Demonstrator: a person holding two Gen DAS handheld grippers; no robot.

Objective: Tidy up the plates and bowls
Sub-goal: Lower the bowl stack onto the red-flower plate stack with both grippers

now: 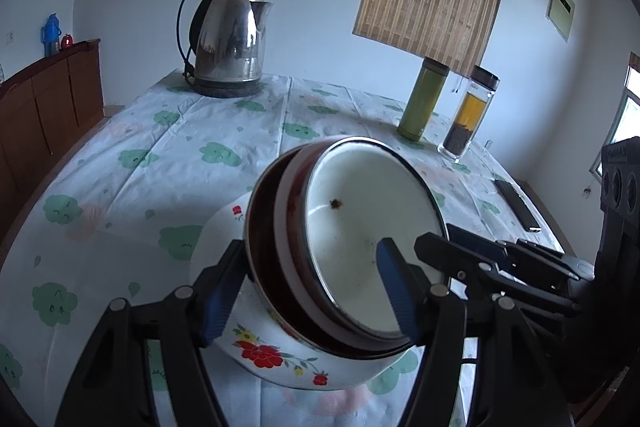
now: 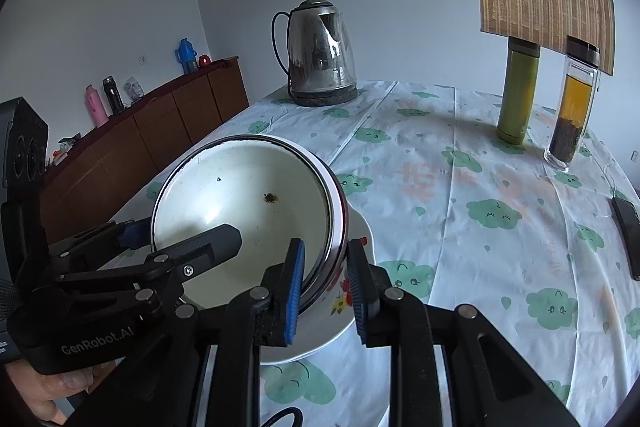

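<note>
Left wrist view: your left gripper (image 1: 310, 291) is clamped on the rim of the enamel bowl (image 1: 360, 235), one pad inside, one outside at 9 o'clock. The bowl tilts over the floral plate (image 1: 276, 355) on the table (image 1: 120, 155).

Right wrist view: your right gripper (image 2: 326, 291) pinches the same bowl's (image 2: 240, 203) wall at its 4 o'clock edge, above the plate (image 2: 320, 339). The kettle (image 2: 320, 55) stands at 12 o'clock.
</note>
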